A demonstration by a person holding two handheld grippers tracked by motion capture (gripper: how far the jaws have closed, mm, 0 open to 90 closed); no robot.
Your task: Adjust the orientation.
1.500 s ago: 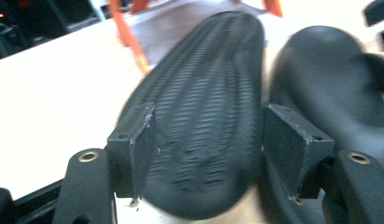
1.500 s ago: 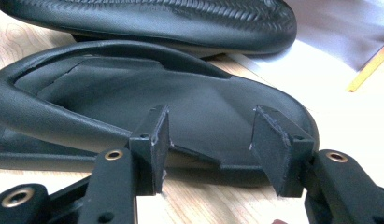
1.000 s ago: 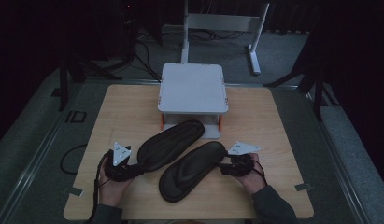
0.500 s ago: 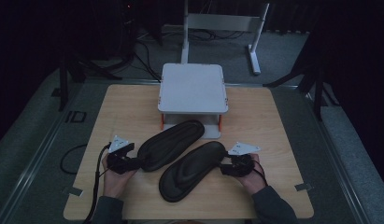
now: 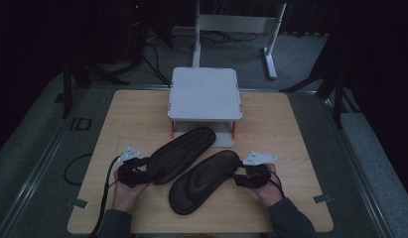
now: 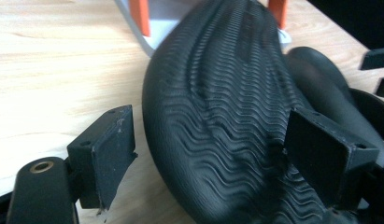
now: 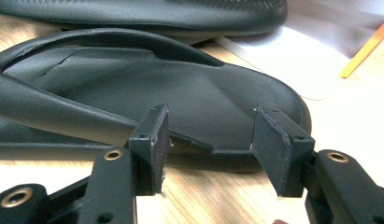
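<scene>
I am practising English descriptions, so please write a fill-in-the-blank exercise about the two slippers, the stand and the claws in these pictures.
1. The black rubber slipper with the wavy sole lies sole ____.
2. The other black rubber slipper, showing its strap, lies nearer the person's ____ claw.
3. The white square stand has legs coloured ____.
4. The left claw has its jaws ____.

Missing words: up; right; orange; open

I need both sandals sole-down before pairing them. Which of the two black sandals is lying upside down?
The sandal by the left claw: that sandal shows its wavy tread facing up, while the other sandal shows its strap and footbed.
</scene>
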